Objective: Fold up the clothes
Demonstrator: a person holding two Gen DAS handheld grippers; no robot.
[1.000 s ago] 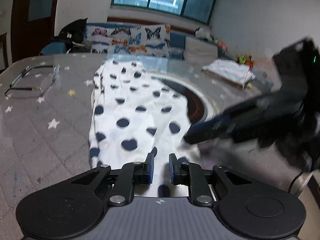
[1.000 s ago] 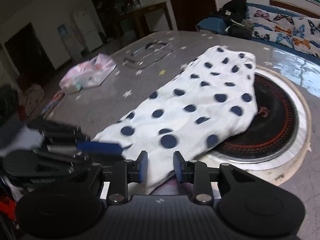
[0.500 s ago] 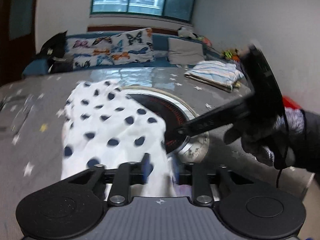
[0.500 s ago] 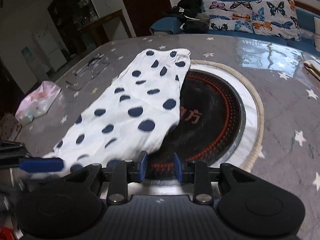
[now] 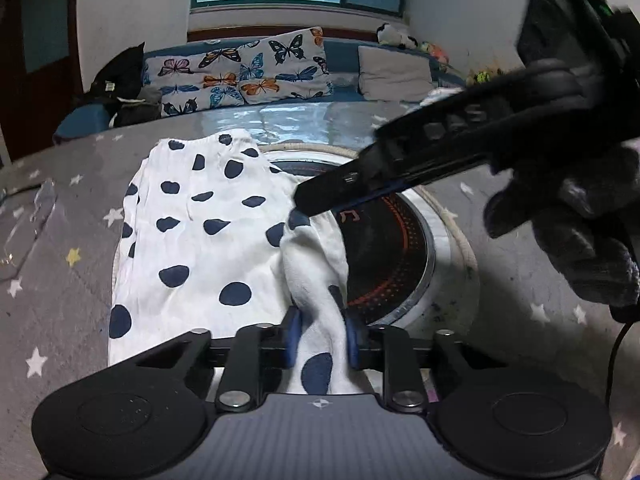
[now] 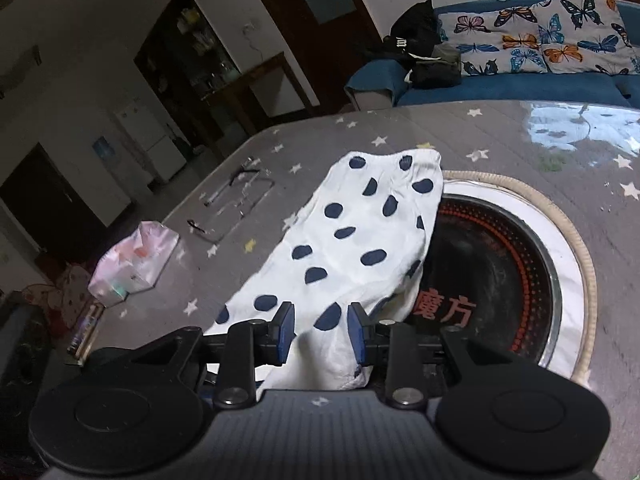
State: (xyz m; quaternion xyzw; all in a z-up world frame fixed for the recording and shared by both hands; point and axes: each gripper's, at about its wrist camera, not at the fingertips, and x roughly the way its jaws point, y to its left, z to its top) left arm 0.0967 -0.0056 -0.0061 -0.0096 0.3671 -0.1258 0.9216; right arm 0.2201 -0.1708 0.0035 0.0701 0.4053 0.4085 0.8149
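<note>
a second ago the white cloth with dark blue dots [image 5: 192, 240] lay flat and both my grippers were only near its close edge. now each one has a bunch of it between its blue pads, and the near end is pulled up into a thick twisted roll. the right gripper also sat low beside my left one before; now it reaches across the top right of the left view, held by a hand in a grey knit glove [image 5: 576, 232].

my left gripper [image 5: 319, 338] is closing, and the cloth fills the gap and looks squeezed by the pads. my right gripper [image 6: 321, 330] pinches another soft bunch, its fingers a little apart around it.

the cloth is thin, soft and wrinkly, long in shape, with round and oval dots. it lies on the grey table cover with white stars [image 6: 400, 128], and its right side hangs over the round black hot plate [image 6: 500, 264] set in the table. that plate is shiny, with rings of red dots and a white rim.
</note>
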